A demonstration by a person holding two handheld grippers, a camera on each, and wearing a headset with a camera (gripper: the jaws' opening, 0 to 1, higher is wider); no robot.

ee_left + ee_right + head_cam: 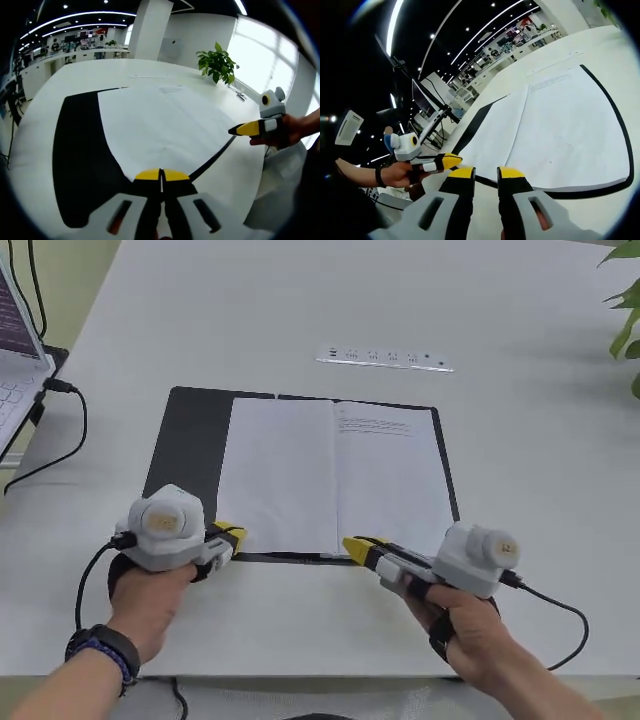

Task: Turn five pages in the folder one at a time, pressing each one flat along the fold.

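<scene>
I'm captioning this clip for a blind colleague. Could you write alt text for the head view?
An open black folder with white paper pages lies flat on a white table. Two handheld grey grippers with yellow tips are at its near edge: the left gripper shut, the right gripper open near the fold.

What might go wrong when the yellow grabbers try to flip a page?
1. The right-hand pages lie flat in a stack, so the open right gripper might pinch several sheets instead of one.
2. The left gripper is shut at the near edge of the folder and may not be pinning it, so it could slide on the smooth table.
</scene>
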